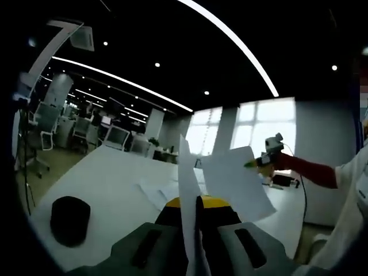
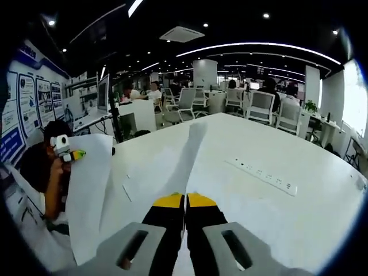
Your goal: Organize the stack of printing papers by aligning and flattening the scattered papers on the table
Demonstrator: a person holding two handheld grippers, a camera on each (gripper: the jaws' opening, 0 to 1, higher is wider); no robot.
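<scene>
Paper sheets [image 1: 187,190] are held edge-on above the table [image 1: 109,172], pinched betw. closed left gripper [image 1: 197,202] jaws & closed right gripper [image 2: 185,201] jaws.

Hand-held gripper [image 2: 185,202] jaws closed on paper sheet [image 2: 190,150], white table [image 2: 299,218], power strip [image 2: 261,175]

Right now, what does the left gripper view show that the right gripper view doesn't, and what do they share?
Left gripper view: a black round object on the table, loose papers lying flat, bright windows.
Right gripper view: a power strip, wall posters, people seated at desks.
Both: the white table, each gripper shut on a lifted paper sheet, and the other gripper holding a sheet.
</scene>
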